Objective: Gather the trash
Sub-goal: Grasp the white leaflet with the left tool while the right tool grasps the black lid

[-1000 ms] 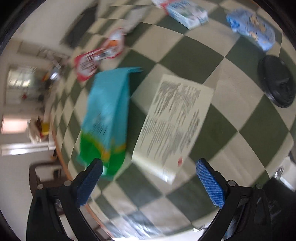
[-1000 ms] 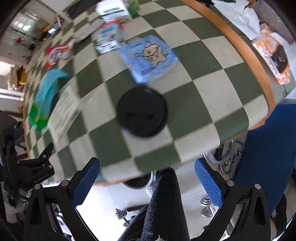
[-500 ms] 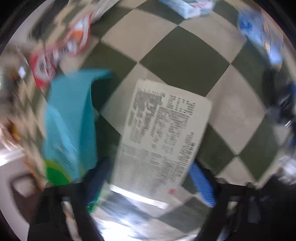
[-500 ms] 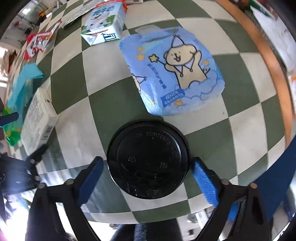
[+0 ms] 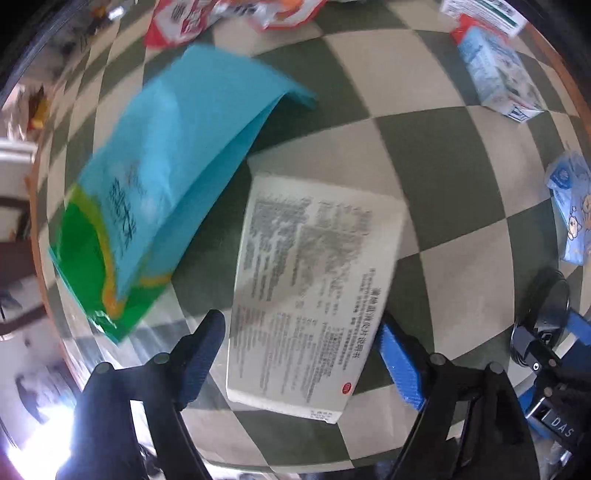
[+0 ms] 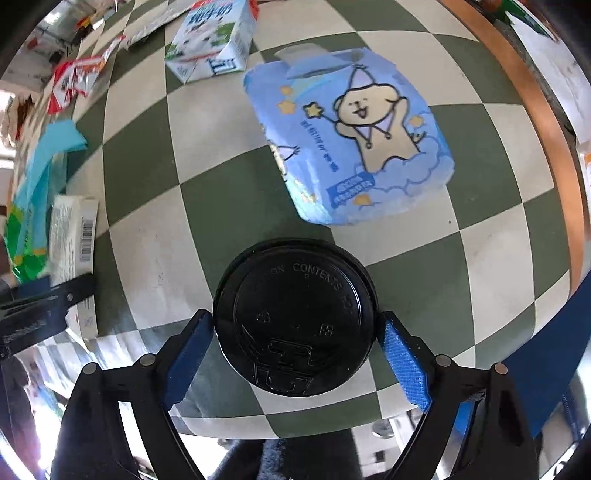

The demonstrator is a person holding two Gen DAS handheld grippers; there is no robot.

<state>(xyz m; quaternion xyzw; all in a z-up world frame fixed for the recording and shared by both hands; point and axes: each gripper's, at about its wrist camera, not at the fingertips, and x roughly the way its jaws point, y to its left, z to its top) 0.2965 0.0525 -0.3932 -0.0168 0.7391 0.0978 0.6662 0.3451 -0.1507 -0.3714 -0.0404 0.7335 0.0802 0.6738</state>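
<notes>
A flat white box with printed text [image 5: 314, 288] lies on the green-and-cream checkered table [image 5: 369, 140]. My left gripper [image 5: 303, 354] is open, its blue pads on either side of the box's near end. A black coffee-cup lid [image 6: 295, 317] lies near the table's front edge. My right gripper [image 6: 297, 350] is open, its pads flanking the lid at both sides, close to its rim. The white box also shows at the left in the right wrist view [image 6: 72, 236].
A teal and green bag [image 5: 159, 177] lies left of the box. A blue cartoon tissue pack [image 6: 351, 147] lies beyond the lid. A milk carton [image 6: 214, 44] and red wrappers [image 5: 177, 22] lie farther back. The table's wooden rim [image 6: 546, 122] runs on the right.
Both grippers have moved down and forward to the table. The left one now straddles the white box; the right one now straddles the black lid.
</notes>
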